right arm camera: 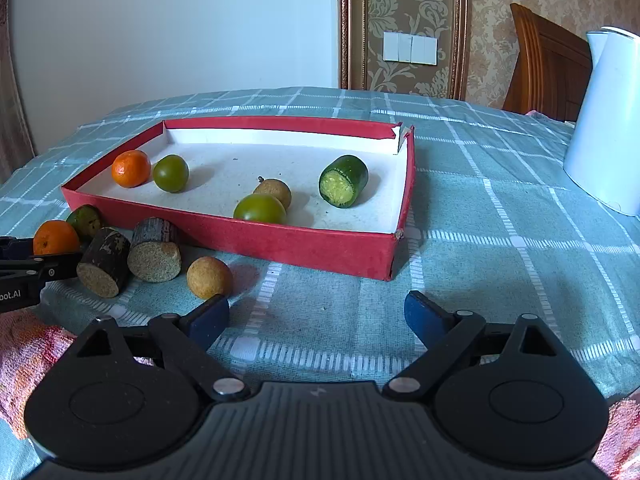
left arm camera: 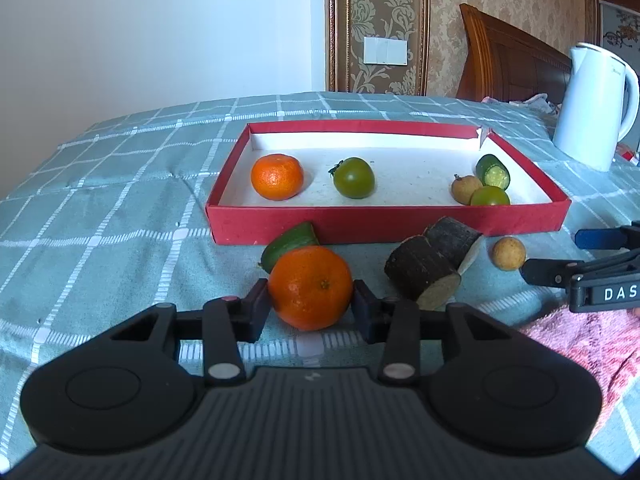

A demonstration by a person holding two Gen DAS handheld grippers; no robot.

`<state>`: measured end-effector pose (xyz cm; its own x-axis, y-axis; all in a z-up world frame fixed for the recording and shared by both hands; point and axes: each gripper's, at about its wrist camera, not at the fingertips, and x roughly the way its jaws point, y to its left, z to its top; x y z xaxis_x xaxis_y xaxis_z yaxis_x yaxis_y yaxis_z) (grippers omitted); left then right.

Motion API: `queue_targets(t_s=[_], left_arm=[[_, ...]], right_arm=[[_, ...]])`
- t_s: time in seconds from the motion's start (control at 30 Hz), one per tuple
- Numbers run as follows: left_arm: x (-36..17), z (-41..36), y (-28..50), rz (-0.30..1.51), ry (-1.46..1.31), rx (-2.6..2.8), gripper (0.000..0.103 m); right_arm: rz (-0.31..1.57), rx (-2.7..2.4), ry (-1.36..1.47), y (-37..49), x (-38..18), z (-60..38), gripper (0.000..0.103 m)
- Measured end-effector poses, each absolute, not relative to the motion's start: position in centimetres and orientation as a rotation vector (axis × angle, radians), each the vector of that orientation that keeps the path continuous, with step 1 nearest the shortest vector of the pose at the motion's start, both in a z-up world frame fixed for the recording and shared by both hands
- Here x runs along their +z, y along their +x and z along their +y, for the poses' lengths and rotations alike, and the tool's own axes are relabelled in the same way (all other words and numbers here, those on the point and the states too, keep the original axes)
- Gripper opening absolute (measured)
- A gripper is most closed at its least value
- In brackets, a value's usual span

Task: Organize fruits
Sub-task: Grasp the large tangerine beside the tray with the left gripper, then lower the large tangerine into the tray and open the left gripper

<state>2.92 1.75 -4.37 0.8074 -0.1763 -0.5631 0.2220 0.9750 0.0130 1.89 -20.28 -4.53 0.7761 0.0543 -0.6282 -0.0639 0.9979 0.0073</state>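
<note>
My left gripper [left arm camera: 310, 304] is shut on an orange mandarin [left arm camera: 310, 286] that rests on the checked cloth in front of the red tray [left arm camera: 384, 224]. A cucumber piece [left arm camera: 290, 242] lies just behind the mandarin. Two dark sugarcane chunks [left arm camera: 424, 270] and a tan longan [left arm camera: 509, 253] lie to its right. Inside the tray are a second mandarin [left arm camera: 277, 176], a green tomato [left arm camera: 354, 177], a longan [left arm camera: 466, 189], another green tomato [left arm camera: 490, 197] and a cucumber piece [left arm camera: 493, 171]. My right gripper [right arm camera: 316, 316] stands open over bare cloth, with the loose longan [right arm camera: 209, 277] just beyond its left finger.
A white kettle [left arm camera: 592, 108] stands at the far right beside the tray. A pink towel [left arm camera: 592, 344] lies at the near edge between the two grippers. A wooden headboard [left arm camera: 512, 60] and a papered wall rise behind the covered surface.
</note>
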Motion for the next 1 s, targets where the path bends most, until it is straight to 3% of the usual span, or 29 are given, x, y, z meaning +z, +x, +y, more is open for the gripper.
queue_targets(t_s=[0.53,1.0], left_arm=[[-1.0,2.2,3.0,0.533,0.045,-0.224,0.040],[-0.2,1.5,8.7,0.598,-0.026,-0.249,0.040]], right_arm=[[0.680,0.065,-0.015,1.9,-4.5,-20.2,0.096],[0.681,0.069,-0.017,2.0,-4.6,-20.2,0.098]])
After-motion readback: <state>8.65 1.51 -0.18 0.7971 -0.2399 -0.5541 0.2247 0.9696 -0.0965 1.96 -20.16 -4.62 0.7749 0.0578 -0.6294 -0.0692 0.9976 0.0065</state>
